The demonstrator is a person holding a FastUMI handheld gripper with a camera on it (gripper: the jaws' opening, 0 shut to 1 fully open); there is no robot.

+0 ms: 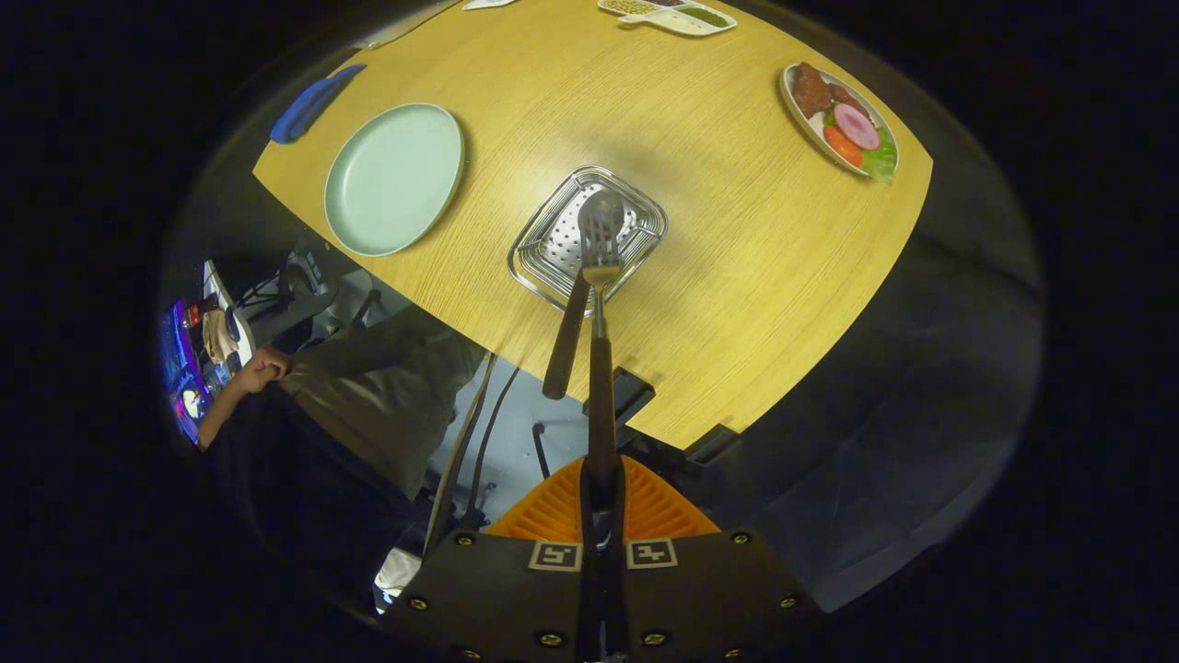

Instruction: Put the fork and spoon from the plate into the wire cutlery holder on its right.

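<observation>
I look straight down on a wooden table. My gripper is shut on the dark handle of a fork, which hangs tines down over the square wire cutlery holder. The fork's tines sit above the holder's near rim. A spoon stands in the holder, bowl down on the perforated floor, with its dark handle leaning out toward me just left of the fork. Left of the holder lies the pale green plate with nothing on it.
A plate of food sits far right of the holder and a divided tray lies at the far side. A blue object rests by the table's left corner. A person is below the near edge, with cables beside.
</observation>
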